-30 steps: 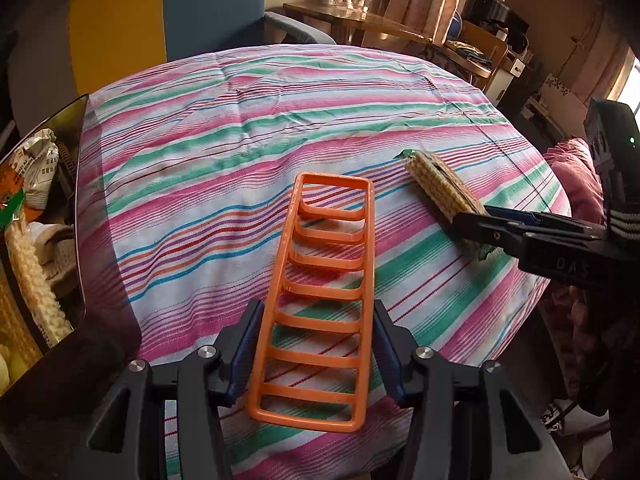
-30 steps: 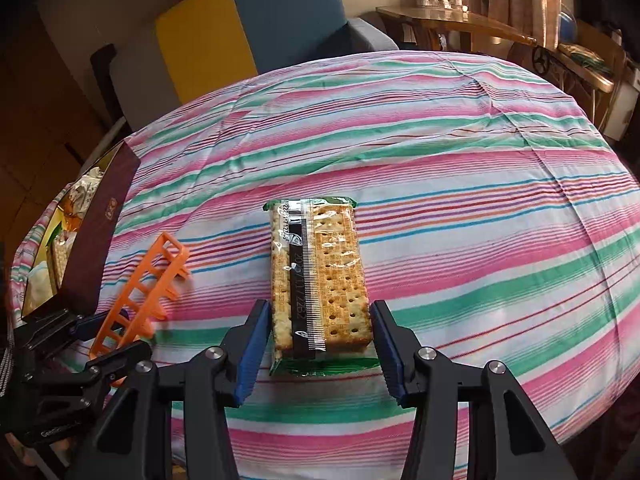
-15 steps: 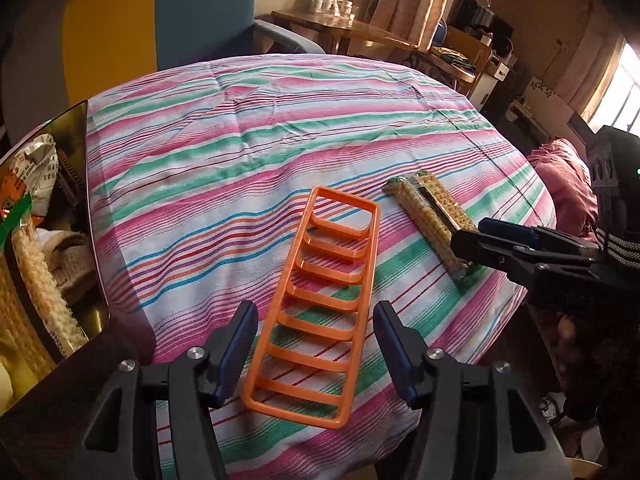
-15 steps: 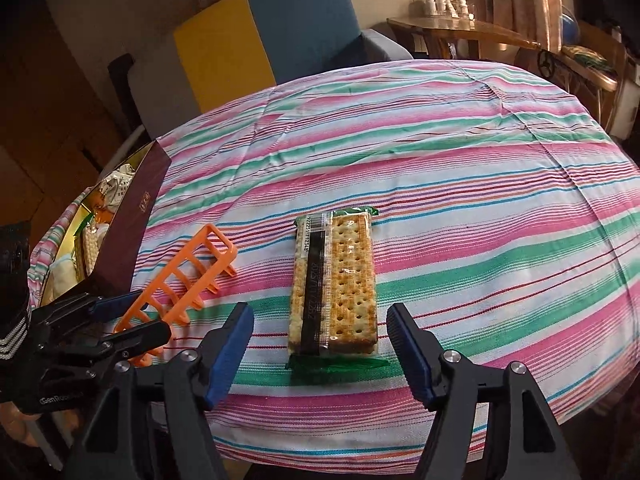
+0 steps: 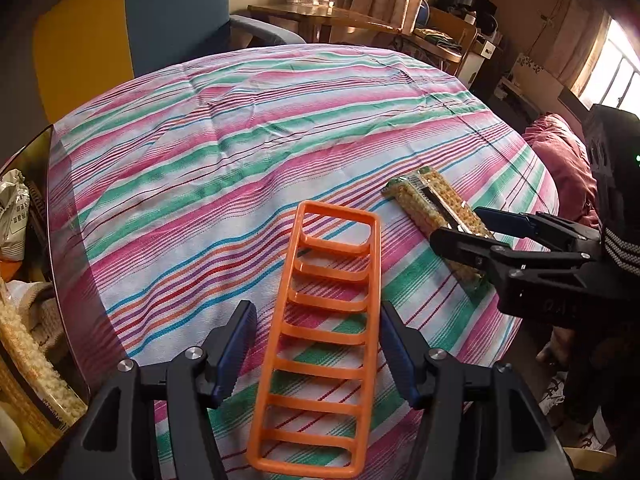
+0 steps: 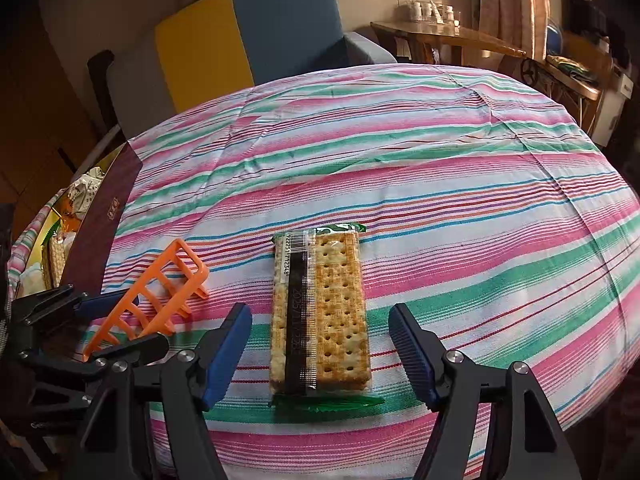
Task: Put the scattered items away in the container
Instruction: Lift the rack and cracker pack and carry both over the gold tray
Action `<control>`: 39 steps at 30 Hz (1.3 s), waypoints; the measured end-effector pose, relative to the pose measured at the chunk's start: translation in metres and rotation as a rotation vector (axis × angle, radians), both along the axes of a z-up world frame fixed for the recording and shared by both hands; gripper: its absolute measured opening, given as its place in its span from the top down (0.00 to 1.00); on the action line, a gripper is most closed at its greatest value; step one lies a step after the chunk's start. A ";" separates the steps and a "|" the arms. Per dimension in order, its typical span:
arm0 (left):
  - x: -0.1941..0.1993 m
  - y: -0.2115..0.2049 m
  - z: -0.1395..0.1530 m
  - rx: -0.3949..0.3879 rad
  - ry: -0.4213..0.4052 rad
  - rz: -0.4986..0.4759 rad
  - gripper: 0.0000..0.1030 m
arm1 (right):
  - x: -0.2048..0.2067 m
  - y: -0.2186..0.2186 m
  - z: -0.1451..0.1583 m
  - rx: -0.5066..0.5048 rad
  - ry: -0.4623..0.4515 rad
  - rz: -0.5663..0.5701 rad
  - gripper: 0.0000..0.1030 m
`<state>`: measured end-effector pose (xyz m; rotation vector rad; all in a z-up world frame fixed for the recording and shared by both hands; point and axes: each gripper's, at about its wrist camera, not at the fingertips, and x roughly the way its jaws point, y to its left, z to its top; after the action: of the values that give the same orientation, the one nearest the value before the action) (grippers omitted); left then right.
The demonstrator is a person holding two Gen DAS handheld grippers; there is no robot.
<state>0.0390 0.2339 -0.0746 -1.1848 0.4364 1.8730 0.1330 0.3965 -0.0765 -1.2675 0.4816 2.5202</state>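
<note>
The cracker packet (image 6: pixel 320 312) lies on the striped surface (image 6: pixel 440 184) between the right gripper (image 6: pixel 320 354)'s released jaws, untouched; its barcode digits are partly legible. The orange rack (image 5: pixel 324 340) lies between the left gripper (image 5: pixel 316 354)'s released jaws; the box (image 6: pixel 100 232) sits far left.

Lived-in home, a sitting or dining room: round table under a wrinkled pink, green and white striped cloth (image 6: pixel 400 152) fills the middle, with a blue and yellow padded armchair (image 6: pixel 256 40) behind it at upper left. Upper right has a long wooden side table (image 6: pixel 448 36) carrying a tray of white cups (image 6: pixel 430 10), pinkish patterned curtains (image 6: pixel 508 0) and cluttered shelves; a sunlit window (image 5: pixel 616 76) sits at the far right edge of the left wrist view.
</note>
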 end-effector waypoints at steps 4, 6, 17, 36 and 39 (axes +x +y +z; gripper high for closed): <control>0.001 0.002 -0.001 0.002 0.014 0.011 0.39 | -0.003 -0.004 -0.002 0.049 -0.020 0.007 0.37; 0.002 0.001 -0.002 0.010 0.018 0.023 0.40 | -0.003 -0.005 -0.003 0.070 -0.028 0.015 0.44; 0.010 -0.011 -0.001 0.024 0.036 0.069 0.49 | -0.002 -0.012 -0.004 0.123 -0.044 0.034 0.53; 0.016 -0.052 0.029 0.117 0.044 0.141 0.49 | -0.003 -0.040 -0.005 0.117 -0.031 0.060 0.53; 0.016 -0.058 0.033 0.127 0.050 0.148 0.49 | -0.004 -0.040 -0.005 0.119 -0.032 0.058 0.53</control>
<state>0.0548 0.1763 -0.0417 -1.1131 0.2584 2.0295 0.1294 0.3563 -0.0812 -1.2924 0.2874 2.5305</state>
